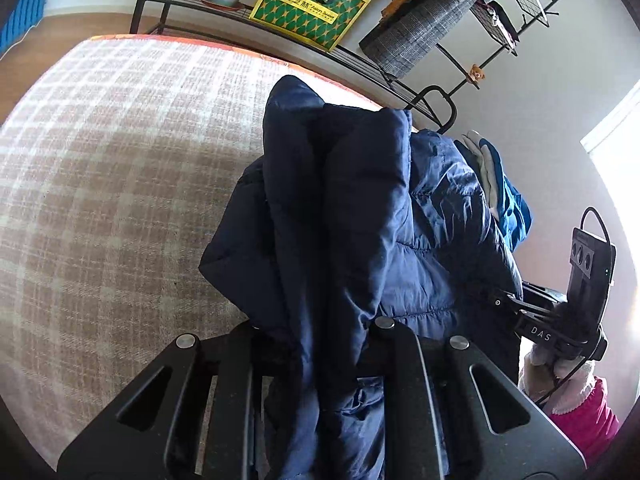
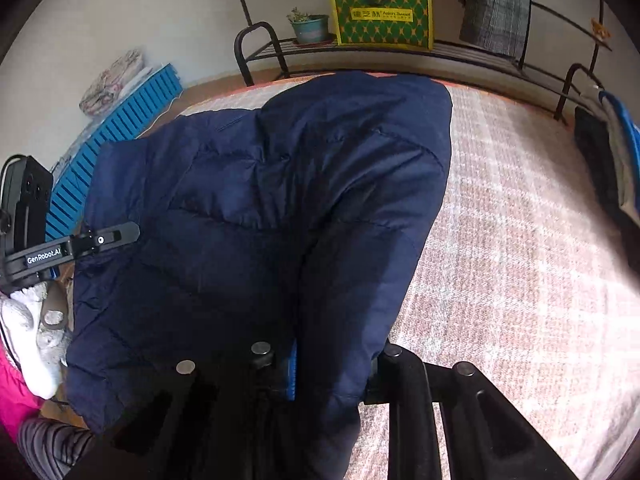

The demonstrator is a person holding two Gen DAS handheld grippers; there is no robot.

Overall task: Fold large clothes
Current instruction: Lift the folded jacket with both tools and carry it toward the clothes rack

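Your left gripper (image 1: 320, 344) has its black fingers pinching a thick fold of the dark blue puffy quilted jacket (image 1: 360, 208). The cloth bunches up between the fingers and hangs down past them. Your right gripper (image 2: 324, 360) is pinching the same dark blue jacket too, with a fold of cloth pressed between its black fingers. No earlier picture is here, so you only see the grip as it is.

The jacket is lifted up between your two grippers. It hangs in front of both cameras, above the bed with the pink and white checked cover (image 1: 120, 168). From the right wrist camera, the jacket spreads wide to the left and covers the left half of the bed. From the left wrist camera, you can see your right gripper off at the right edge, held by a hand in a white glove (image 1: 556, 364) with a bright pink sleeve (image 1: 584, 412).

Behind the bed stands a black metal rack (image 2: 360, 50). On it sit a small plant in a pale green pot (image 2: 310, 28) and a yellow and green patterned bag (image 2: 382, 14). A grey checked garment (image 1: 432, 24) hangs near the rack. A blue slatted board (image 2: 116, 140) leans by the wall at the left.
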